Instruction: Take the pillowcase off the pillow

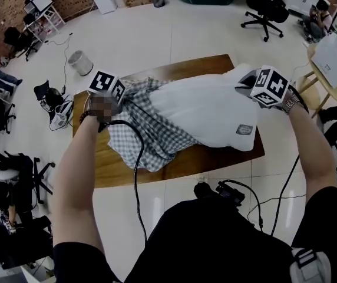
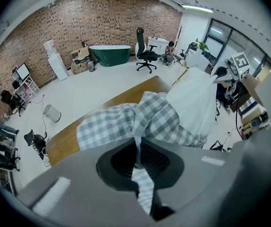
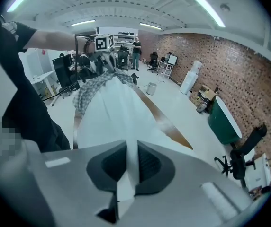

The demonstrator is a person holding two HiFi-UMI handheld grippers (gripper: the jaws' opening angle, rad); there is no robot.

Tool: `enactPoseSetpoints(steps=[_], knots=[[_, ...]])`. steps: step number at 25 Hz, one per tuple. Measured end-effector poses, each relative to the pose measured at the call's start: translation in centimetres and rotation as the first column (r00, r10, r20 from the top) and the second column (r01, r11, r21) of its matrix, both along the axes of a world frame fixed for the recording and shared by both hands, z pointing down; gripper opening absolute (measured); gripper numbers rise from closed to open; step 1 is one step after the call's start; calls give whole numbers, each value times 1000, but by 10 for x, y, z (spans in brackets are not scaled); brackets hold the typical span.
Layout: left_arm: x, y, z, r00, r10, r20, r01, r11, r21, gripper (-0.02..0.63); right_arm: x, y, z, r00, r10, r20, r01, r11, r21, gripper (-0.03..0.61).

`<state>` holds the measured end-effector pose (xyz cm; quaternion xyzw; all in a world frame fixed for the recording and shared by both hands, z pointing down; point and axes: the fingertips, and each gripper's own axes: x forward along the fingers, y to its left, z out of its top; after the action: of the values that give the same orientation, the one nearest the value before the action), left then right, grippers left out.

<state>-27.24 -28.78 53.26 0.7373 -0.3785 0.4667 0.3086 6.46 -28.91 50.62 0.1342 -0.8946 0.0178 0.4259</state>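
The left gripper is closed, its jaws pinching a fold of the grey-and-white checked pillowcase; a strip of the checked cloth runs through the jaws and out behind them. The right gripper is likewise closed, clamping a fold of the white pillow at its far end.

In the head view the two grippers stand well apart, at opposite ends of the load. The pillow lies across the wooden table, mostly bare, with a small label near its lower right corner. The pillowcase is bunched at the pillow's left end. It appears that only that end sits inside the case, though the folds hide the exact edge.

Procedure for the step in hand, judged from this layout:
1. Hold the right grip fixed as the anchor.
2. Draw the left gripper away from the pillow, along its long axis and low over the table.
3. Keep the pull straight; a sideways pull would likely snag the case opening on a pillow corner.
4. If the cloth slips through the jaws, re-grip nearer the opening.

Count: two grippers, one pillow, one pillowcase, one table, one label.
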Motion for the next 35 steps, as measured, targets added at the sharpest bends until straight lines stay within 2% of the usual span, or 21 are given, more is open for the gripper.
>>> enactPoseSetpoints(steps=[7,12,14,17,19,21,25,28,35], knots=[[16,-3,-5,996,87,-5,-86,993,86,13,-11,-19,13,999,29,-36,-28,999,37,28],[34,-3,-1,986,170,0,-167,972,165,26,-14,-25,27,998,47,-36,-45,998,54,126],[38,-4,-4,982,190,4,-188,962,197,51,-18,-27,27,998,43,-46,-40,996,74,157],[45,-4,-16,975,220,-11,-211,945,250,137,-24,-26,23,998,36,-54,-31,995,90,208],[52,-3,-24,972,235,-18,-220,933,284,183,-22,-24,20,998,33,-51,-28,995,91,216],[57,0,-27,969,246,-15,-230,924,305,195,-20,-21,18,998,28,-49,-24,995,93,218],[59,13,-32,965,261,-24,-237,909,343,209,-31,-6,15,999,8,-49,-3,995,99,232],[69,26,-26,962,268,-61,-228,902,367,212,-41,6,14,999,-9,-44,14,995,99,241],[97,69,-14,948,306,-84,-254,890,380,227,-68,45,31,996,-62,-62,67,993,92,262]])
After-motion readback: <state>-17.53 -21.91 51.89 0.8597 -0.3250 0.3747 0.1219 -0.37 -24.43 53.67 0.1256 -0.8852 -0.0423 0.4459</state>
